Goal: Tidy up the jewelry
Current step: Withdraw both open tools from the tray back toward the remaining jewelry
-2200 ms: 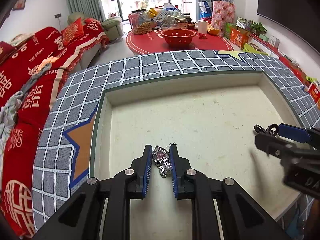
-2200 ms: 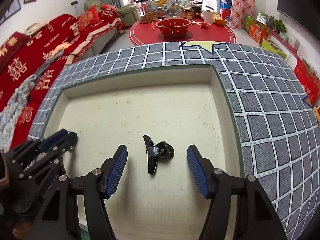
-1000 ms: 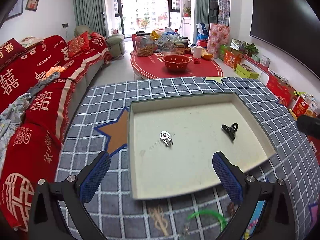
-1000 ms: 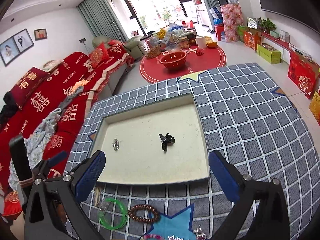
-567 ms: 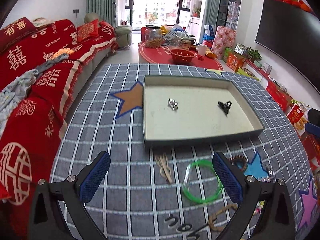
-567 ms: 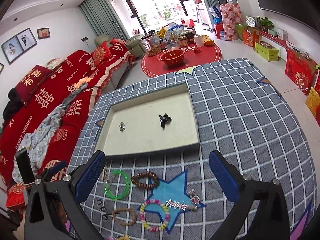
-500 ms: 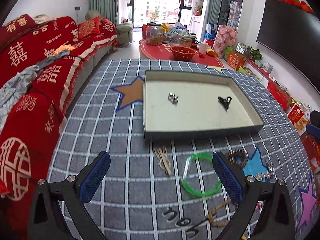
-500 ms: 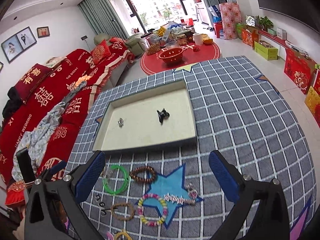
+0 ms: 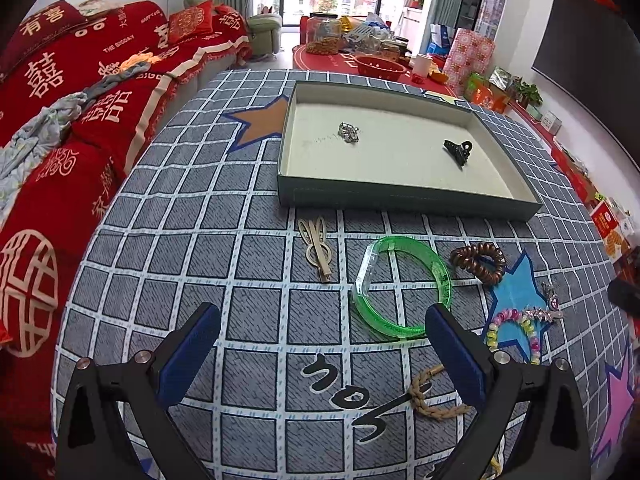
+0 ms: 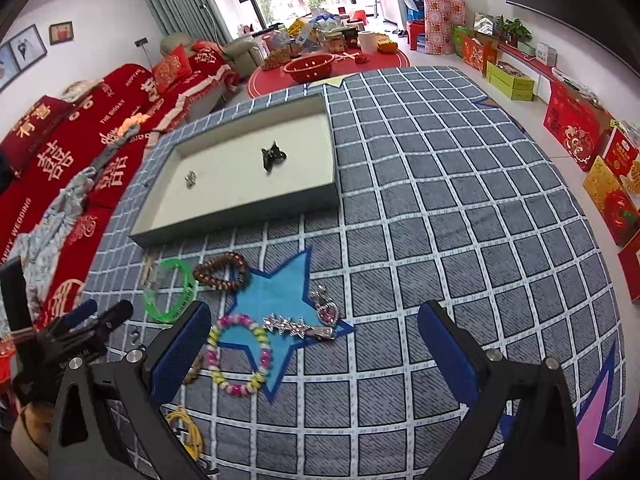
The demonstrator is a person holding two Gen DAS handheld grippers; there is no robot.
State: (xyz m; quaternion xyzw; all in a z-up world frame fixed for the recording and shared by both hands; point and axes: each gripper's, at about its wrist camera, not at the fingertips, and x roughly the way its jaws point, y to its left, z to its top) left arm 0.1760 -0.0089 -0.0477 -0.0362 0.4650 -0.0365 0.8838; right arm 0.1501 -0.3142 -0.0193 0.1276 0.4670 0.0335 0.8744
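Both my left tongs (image 9: pixel 322 350) and right tongs (image 10: pixel 314 340) are spread wide with nothing in them. The translucent green plastic bangle (image 9: pixel 402 286) sits on the grid-pattern mat, near the shallow grey tray (image 9: pixel 400 200). It looks light, stiff and slick, so I'd pinch across its rim. The red sofa cover (image 9: pixel 116 46) reads "THE BIGDAY".

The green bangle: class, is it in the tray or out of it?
Out. The green bangle lies flat on the checked cloth, in front of the tray, which holds only a black claw clip and a silver pendant.
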